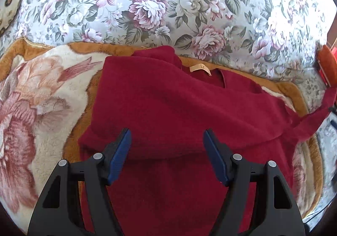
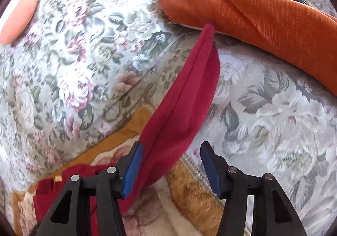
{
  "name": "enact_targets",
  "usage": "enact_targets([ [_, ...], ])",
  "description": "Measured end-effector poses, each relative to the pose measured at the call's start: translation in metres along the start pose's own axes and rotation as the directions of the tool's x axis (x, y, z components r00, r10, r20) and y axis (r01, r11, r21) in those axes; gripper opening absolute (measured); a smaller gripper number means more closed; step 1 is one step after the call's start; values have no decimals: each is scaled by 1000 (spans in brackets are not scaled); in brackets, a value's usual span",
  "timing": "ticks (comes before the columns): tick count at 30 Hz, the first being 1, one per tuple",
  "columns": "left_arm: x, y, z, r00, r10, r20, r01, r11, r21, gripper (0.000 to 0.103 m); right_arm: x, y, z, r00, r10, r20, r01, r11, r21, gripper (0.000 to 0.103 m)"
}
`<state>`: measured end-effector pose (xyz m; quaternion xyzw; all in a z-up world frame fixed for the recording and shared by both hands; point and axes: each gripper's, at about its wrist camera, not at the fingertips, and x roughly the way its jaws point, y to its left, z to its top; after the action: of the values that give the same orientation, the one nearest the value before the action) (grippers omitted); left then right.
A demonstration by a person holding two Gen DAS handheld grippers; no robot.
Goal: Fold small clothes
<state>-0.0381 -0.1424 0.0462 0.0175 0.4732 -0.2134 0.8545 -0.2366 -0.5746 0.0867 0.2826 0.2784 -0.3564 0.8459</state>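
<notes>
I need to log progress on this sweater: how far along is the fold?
Partly done. The red sweater lies on the plush blanket with its left side already folded over. The open right gripper has the right sleeve stretched out between its fingers, not clamped. The open left gripper hovers. Sleeve and final folds remain.

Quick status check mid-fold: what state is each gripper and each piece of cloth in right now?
Left gripper: open, above the sweater, holding nothing.
Right gripper: open, sleeve beside its left finger, not clamped.
Dark red knit sweater: partly folded, label showing.
Red sleeve: stretched out, lifted.
Orange ribbed cushion: lying on sofa.
</notes>
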Motion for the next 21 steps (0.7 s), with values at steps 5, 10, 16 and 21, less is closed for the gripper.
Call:
enact_targets([
  [5, 2, 11, 8, 1000, -3, 23, 2, 1000, 13, 70, 32, -17, 33, 1000, -4, -12, 5, 997, 78, 42],
  [10, -15, 41, 22, 996, -14, 87, 20, 997, -71, 70, 7, 42, 21, 996, 86, 21, -79, 974, -212, 6],
  [16, -24, 78, 28, 990, -66, 125, 91, 974, -209, 70, -60, 184, -62, 906, 412, -96, -392, 732, -557, 6],
  [21, -19, 89, 28, 983, -139, 119, 166, 949, -268, 70, -30, 268, -178, 828, 451, -335, -549, 525, -650, 8],
])
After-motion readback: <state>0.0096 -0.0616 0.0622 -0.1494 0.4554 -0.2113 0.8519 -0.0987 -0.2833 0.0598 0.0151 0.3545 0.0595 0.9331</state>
